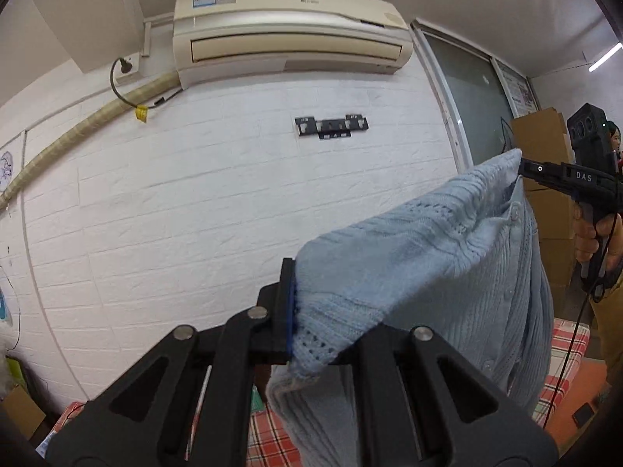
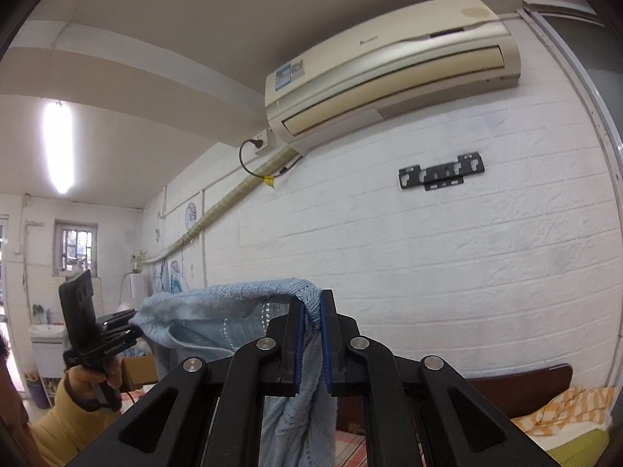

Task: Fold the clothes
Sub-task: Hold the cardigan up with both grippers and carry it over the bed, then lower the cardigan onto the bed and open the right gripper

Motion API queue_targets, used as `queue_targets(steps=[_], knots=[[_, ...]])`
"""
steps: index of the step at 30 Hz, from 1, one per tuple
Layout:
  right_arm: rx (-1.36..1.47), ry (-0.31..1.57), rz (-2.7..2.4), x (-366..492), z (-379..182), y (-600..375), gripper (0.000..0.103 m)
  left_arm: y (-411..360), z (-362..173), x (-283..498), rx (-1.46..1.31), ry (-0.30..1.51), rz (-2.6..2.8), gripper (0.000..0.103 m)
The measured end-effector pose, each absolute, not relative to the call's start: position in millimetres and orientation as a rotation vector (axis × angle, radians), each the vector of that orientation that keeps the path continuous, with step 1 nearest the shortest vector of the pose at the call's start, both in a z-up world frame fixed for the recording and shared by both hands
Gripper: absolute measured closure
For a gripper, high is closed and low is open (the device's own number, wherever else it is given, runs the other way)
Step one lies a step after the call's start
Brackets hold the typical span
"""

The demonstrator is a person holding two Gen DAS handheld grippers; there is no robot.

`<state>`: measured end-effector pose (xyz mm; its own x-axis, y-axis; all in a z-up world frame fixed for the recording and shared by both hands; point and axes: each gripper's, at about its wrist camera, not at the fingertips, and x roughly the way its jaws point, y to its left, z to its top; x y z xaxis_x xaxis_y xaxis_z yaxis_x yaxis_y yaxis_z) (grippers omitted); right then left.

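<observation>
Room: I face a white brick wall (image 1: pixel 233 202) with an air conditioner (image 1: pixel 288 27) high on it and a black bracket (image 1: pixel 331 126) below that.
Surface below: a red checked cloth (image 1: pixel 268 439) lies under my hands; I cannot tell whether it covers a bed or a desk.
Garment: a pale blue knit cardigan (image 1: pixel 428 264) hangs in the air, its top edge stretched between my two tools, its body drooping toward the checked cloth.
Long axis: the held edge runs roughly level, side to side, from one tool to the other.
Left hand-held gripper (image 1: pixel 292 311): pressed together, pinching one corner of the cardigan.
Right hand-held gripper (image 2: pixel 311 334): pressed together, pinching the other end.
Nearer hand: neither; both grip it equally.
In the way: I judge nothing blocks lowering it; cardboard boxes (image 1: pixel 545 144) stand well apart.
</observation>
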<state>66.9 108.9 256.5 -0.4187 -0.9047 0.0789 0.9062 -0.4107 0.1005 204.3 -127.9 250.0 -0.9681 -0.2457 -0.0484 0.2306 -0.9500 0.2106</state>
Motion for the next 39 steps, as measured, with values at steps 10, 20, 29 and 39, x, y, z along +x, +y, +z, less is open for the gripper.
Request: queue_targets(steps=[10, 20, 29, 39], knots=[[0.656, -0.003, -2.007, -94, 69, -53, 0.096, -229, 37, 12, 0.961, -0.034, -2.728, 0.094], [1.155, 0.056, -2.003, -187, -112, -100, 0.066, -300, -124, -78, 1.321, 0.219, -2.538, 0.094], [1.302, 0.212, -1.871, -91, -164, -1, 0.053, -330, -142, -79, 1.324, 0.377, -2.524, 0.094], [1.319, 0.246, -1.864, 8, -190, 15, 0.061, -329, -151, -69, 1.303, 0.421, -2.549, 0.094]])
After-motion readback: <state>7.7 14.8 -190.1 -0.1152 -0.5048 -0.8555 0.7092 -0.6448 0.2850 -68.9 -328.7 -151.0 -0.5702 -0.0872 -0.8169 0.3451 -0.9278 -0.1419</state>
